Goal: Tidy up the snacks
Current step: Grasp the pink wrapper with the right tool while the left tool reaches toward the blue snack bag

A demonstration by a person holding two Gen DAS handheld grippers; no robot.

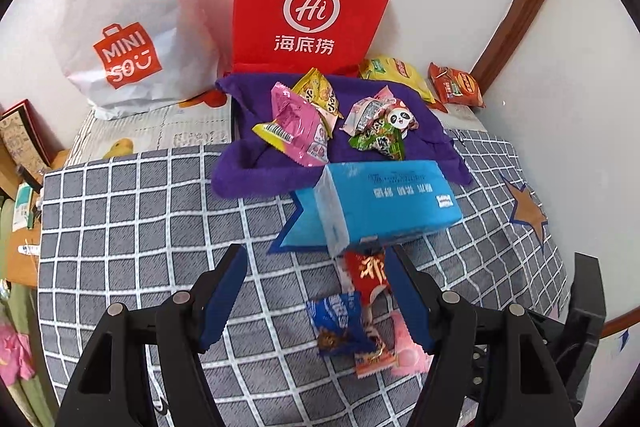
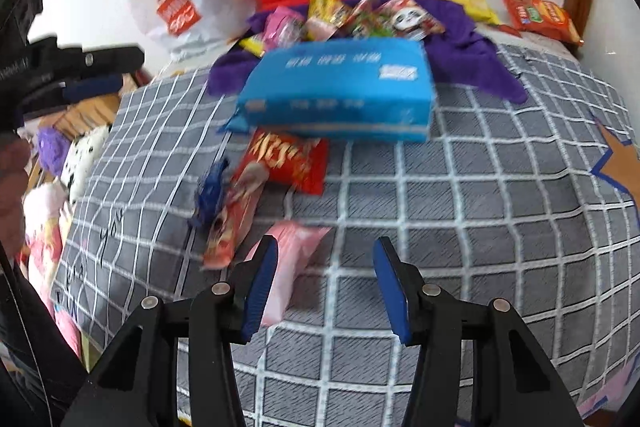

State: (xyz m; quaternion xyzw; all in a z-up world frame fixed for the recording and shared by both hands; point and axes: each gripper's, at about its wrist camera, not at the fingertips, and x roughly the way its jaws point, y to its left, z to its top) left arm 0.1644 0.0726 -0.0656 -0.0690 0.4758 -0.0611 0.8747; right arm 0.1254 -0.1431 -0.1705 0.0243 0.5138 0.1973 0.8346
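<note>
In the left wrist view my left gripper (image 1: 316,287) hangs open over small snacks on the checked cover: a blue packet (image 1: 340,323), a red packet (image 1: 366,273) and a pink packet (image 1: 406,353). None of them is gripped. Just beyond lies a blue tissue pack (image 1: 384,203). Behind it a purple cloth (image 1: 256,171) holds a pink packet (image 1: 296,127), a yellow one (image 1: 320,95) and a panda packet (image 1: 400,117). My right gripper (image 2: 326,255) is open; a pink packet (image 2: 298,247) lies on the cover beside its left finger, partly hidden by it. A red chips packet (image 2: 288,163) lies further off.
A red paper bag (image 1: 316,3) and a white shopping bag (image 1: 120,39) stand against the wall. A yellow bag (image 1: 396,71) and an orange-red bag (image 1: 456,85) lie in the back right corner. The cover's left edge (image 1: 42,227) drops to cluttered items.
</note>
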